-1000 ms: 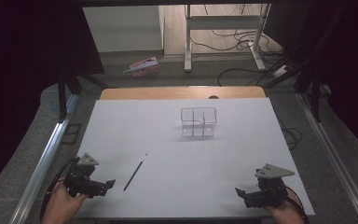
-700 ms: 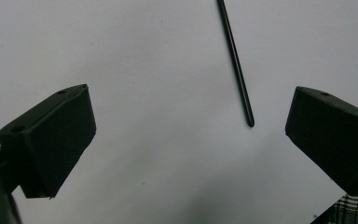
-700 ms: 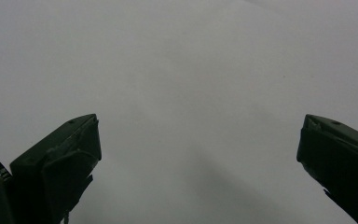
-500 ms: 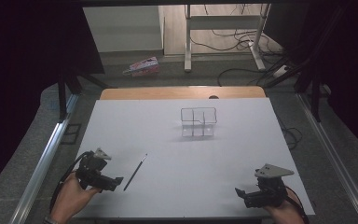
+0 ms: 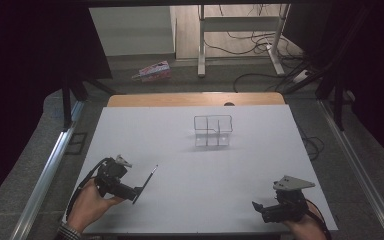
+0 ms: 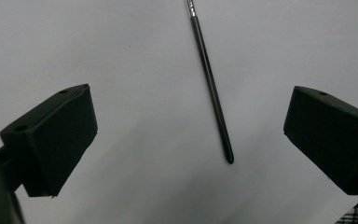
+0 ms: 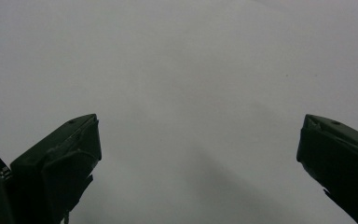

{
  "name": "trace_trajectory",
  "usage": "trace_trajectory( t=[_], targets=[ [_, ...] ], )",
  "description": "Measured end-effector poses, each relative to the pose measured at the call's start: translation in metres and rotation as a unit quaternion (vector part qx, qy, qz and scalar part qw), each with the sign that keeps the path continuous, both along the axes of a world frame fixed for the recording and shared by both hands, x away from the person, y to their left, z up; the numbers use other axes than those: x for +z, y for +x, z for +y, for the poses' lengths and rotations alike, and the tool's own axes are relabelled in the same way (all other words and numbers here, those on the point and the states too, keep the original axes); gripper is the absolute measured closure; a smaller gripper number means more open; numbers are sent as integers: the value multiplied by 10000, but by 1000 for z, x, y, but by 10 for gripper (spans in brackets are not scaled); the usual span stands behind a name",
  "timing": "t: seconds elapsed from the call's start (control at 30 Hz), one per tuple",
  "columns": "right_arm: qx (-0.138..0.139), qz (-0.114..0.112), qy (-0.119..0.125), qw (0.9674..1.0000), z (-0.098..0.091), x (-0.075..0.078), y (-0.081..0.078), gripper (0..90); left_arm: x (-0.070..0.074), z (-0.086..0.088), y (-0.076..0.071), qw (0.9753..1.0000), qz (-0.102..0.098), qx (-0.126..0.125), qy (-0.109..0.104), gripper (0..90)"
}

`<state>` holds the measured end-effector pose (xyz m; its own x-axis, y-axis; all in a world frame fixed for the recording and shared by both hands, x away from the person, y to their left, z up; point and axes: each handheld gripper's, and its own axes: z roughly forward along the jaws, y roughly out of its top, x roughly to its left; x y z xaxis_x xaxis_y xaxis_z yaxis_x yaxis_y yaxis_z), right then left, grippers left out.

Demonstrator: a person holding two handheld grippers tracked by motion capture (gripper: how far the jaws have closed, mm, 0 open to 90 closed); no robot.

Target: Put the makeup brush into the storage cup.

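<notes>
A thin black paintbrush (image 5: pixel 147 183) lies flat on the white worktop (image 5: pixel 190 165), near the front left, its metal-collared tip pointing away toward the far side. The left tongs (image 5: pixel 136 194) sit at the handle end of it, tilted down toward the surface with both jaws spread wide. In the left gripper view the paintbrush (image 6: pixel 210 81) runs up between the two jaws, its rounded butt end about level with them and touching neither. That spread, with the slim handle roughly centred in the gap, looks like a line-up for a pinch: something so thin and flat leaves little to catch, so the jaws would need to come down on either side of it.

The right tongs (image 5: pixel 256 205) rest low at the front right corner, well apart from the brush, jaws also spread and holding nothing; the right gripper view looks out over bare worktop (image 7: pixel 191 84). They appear to be waiting their turn.

A small clear divided holder (image 5: pixel 213 131) stands upright toward the far middle of the worktop, well apart from both hands. It seems the likely place for the brush, though that is a guess.

Compared with a second ago, the left hand (image 5: pixel 91 199) has moved forward and inward, from the front left edge up to the brush. The brush, the holder and the right tongs are where they were.
</notes>
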<state>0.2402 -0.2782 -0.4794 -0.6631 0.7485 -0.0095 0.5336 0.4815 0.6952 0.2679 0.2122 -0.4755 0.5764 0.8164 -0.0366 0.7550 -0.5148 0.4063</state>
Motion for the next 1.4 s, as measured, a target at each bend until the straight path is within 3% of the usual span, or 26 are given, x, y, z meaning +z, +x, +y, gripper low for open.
trace_trajectory(
  t=[0.7, 0.93, 1.4],
  targets=[
    [14, 34, 4, 10000, 0, 0, 0, 0, -6, -32, 21, 9995, 200, -191, 141, 123],
    [35, 41, -9, 10000, 0, 0, 1, 0, -15, -31, 23, 9990, 337, -159, 237, 210],
    [66, 69, -27, 10000, 1, -1, 1, 2, -33, -26, 20, 9976, 651, -81, 237, 381]
  ],
)
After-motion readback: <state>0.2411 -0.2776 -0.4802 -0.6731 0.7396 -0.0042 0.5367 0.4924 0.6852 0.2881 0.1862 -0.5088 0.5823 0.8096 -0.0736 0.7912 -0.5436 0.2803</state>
